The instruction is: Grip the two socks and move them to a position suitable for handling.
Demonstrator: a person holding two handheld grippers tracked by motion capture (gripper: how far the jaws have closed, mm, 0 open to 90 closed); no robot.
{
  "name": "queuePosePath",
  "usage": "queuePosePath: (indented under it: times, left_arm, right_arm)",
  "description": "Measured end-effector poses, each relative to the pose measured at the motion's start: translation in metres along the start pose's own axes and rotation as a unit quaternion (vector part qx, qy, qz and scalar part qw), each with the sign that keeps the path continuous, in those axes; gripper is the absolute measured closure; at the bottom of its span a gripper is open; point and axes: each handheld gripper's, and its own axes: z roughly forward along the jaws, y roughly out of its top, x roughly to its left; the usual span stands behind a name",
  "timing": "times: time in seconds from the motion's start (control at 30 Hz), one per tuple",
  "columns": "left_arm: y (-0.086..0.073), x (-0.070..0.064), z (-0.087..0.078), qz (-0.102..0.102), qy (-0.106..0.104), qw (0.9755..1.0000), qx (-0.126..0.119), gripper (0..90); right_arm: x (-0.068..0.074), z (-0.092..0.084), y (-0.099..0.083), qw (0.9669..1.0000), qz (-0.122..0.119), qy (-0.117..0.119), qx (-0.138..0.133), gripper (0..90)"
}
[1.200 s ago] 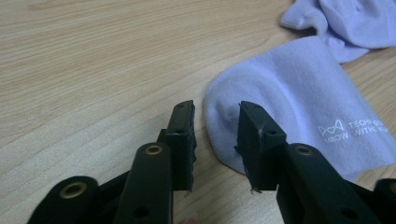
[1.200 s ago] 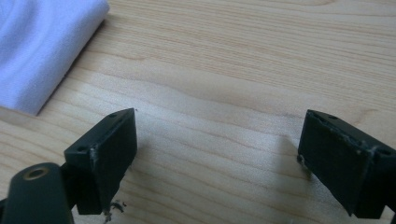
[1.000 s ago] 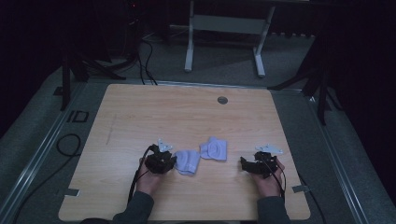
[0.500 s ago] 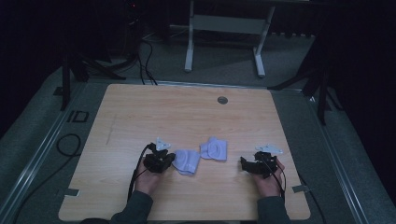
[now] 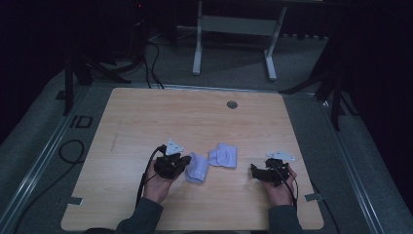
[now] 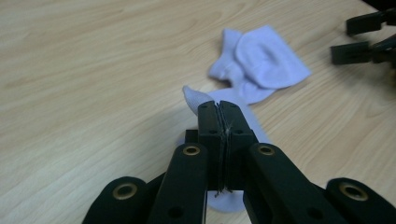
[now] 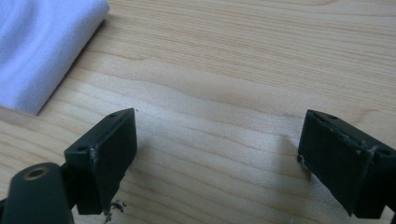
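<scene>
Left gripper (image 5: 181, 164): seen in the high view at the near left of the table, held in the person's left hand (image 5: 158, 184); in the left gripper view its jaws are pressed together with a fold of pale fabric pinched between the pads, so the nearer sock is gripped at its edge.

Nearer sock (image 5: 197, 168): a pale lilac sock lying just right of the left gripper in the high view; in the left gripper view (image 6: 201, 100) a corner of it is seen standing up past the closed jaw tips, the rest trailing beneath them.

Farther sock (image 5: 223, 155): a second lilac sock, bunched, resting flat on the wood just beside the first and between the two grippers; whether the two socks touch cannot be told.

Right gripper (image 5: 258, 171): held in the right hand (image 5: 280, 187) at the near right; in the right gripper view (image 7: 217, 154) the jaws are seen spread wide with bare wood between them and nothing gripped.

Table (image 5: 195, 117): a light wood top with a round grommet (image 5: 232, 104) near its far edge.
</scene>
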Motion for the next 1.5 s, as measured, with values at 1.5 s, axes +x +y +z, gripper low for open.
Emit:
queuePosePath:
  times: [1.5]
  left_arm:
    - [-0.017,-0.029,0.037,0.041,-0.028,0.9982,0.033,74.2]
  right_arm:
    - [0.000,0.000,0.000,1.0000,0.000,0.000,0.000,11.5]
